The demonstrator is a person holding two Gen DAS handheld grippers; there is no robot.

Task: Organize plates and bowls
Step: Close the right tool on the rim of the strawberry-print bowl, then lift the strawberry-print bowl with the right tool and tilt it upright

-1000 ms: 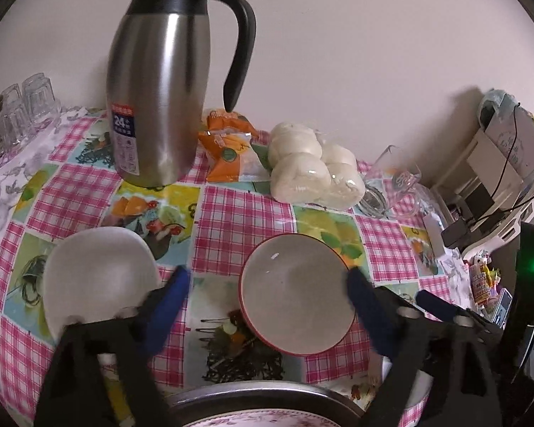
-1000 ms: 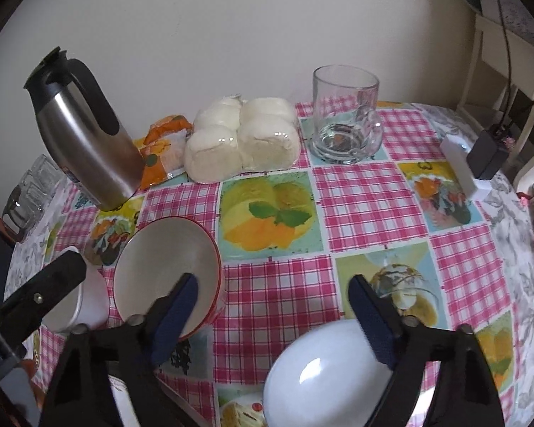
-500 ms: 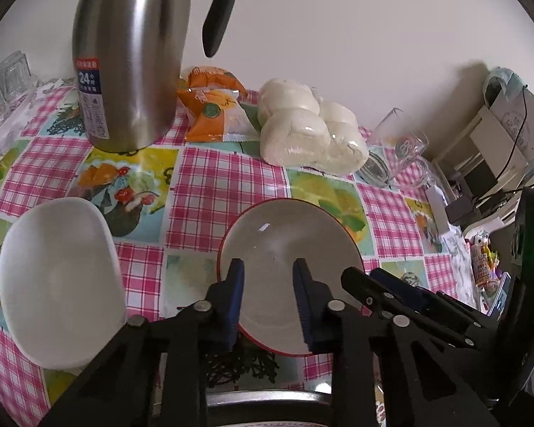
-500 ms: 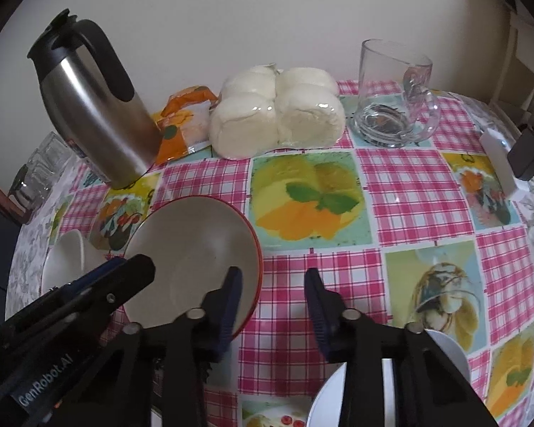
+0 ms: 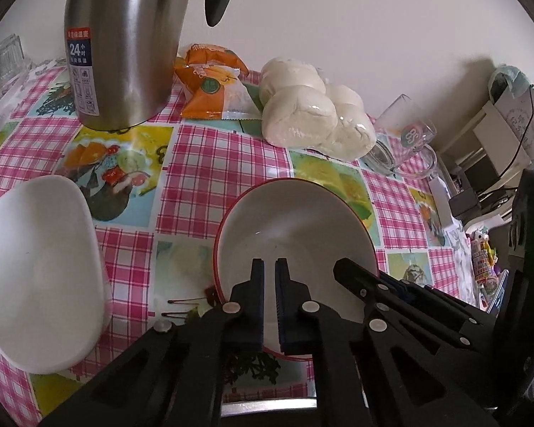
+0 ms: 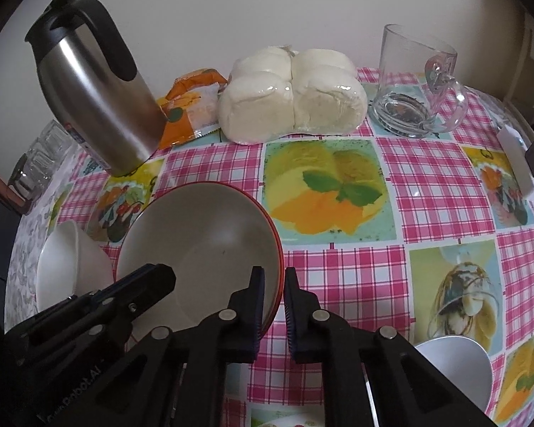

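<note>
Both grippers have closed in since half a second ago: jaws that stood partly apart over the red-rimmed bowl [image 5: 295, 245] are now narrowed onto its rim. Left gripper [image 5: 270, 284] pinches the near rim, one finger inside the bowl and one outside; right gripper [image 6: 274, 291] clamps the right rim the same way. Bowl sits mid-table on the checked tablecloth [image 6: 427, 178], mouth up, round, so no long axis; near edge looks slightly tipped, cannot confirm a lift. White bowl [image 5: 39, 270] stands apart to the left, upright; in the left wrist view it reads oval, long axis running near to far, possibly lens distortion. Another white dish [image 6: 452, 370] lies near right, mostly cut off. Judgement: organising is at an early stage, nothing stacked yet, first bowl only gripped. Thermos jug [image 6: 96, 89], wrapped buns [image 6: 292, 92] and glass mug [image 6: 416, 82] line the far edge.
</note>
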